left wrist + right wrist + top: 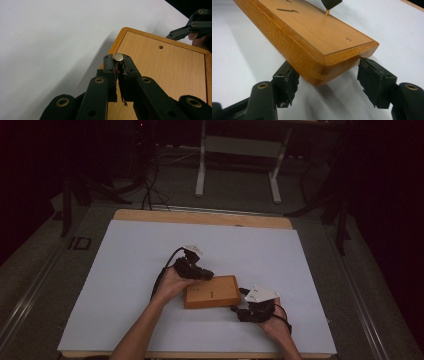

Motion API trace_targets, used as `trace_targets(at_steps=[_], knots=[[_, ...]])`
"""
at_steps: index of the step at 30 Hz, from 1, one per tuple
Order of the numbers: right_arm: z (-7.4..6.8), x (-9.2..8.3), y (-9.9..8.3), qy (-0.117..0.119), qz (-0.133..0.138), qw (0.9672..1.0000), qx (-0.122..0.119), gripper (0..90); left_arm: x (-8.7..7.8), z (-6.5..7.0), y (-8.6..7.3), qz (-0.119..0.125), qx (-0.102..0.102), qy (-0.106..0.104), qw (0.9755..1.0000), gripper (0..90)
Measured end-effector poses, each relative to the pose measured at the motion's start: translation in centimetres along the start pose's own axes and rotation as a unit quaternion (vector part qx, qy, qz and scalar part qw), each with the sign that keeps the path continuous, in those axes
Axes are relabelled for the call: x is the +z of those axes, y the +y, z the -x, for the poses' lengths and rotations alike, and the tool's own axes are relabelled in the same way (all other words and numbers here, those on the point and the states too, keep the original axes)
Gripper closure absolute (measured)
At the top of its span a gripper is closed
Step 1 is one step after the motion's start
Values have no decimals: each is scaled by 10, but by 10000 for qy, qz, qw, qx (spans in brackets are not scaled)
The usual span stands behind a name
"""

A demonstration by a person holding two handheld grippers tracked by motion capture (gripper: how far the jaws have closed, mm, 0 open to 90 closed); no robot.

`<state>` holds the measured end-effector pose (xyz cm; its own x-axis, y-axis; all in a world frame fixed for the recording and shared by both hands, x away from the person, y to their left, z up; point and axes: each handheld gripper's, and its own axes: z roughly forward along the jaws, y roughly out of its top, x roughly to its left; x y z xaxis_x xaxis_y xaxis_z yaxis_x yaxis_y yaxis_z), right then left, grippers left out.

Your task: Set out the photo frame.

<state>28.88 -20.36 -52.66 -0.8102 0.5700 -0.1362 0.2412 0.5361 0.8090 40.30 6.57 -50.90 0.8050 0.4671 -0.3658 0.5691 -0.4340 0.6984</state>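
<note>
Here the wooden block [211,291] lies flat on the white sheet [125,270] that covers the table, nearer the sheet's near edge than its far one and a little right of the middle, its long axis running roughly left to right. The left gripper [117,65] hangs over the block's top face near its left end, jaws clamped shut on a small brass-coloured pin [118,57], held upright with its round head above the pads. The right gripper [327,77] stands at the block's right end, jaws spread wide and straddling the near right corner, with both pads apart from the wood or barely grazing it. The small hole [160,47] in the top face lies beyond the pin, toward the block's right end, so the left hand is probably the one to carry the pin there while the right braces the block.
</note>
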Motion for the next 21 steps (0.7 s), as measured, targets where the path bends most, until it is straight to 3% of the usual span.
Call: trace_targets(at_steps=[9, 15, 21], knots=[[0, 0, -1, -113, 67, 9999, -74, 360, 6, -5, -1, 41, -143, -103, 9998, 850], [-6, 1, 1, -123, 76, 9995, -298, 323, 7, -2, -1, -69, -125, -140, 9998, 850], [-6, 1, 2, -119, 137, 9993, -326, 315, 7, -2, -1, -121, -145, -180, 9997, 849]])
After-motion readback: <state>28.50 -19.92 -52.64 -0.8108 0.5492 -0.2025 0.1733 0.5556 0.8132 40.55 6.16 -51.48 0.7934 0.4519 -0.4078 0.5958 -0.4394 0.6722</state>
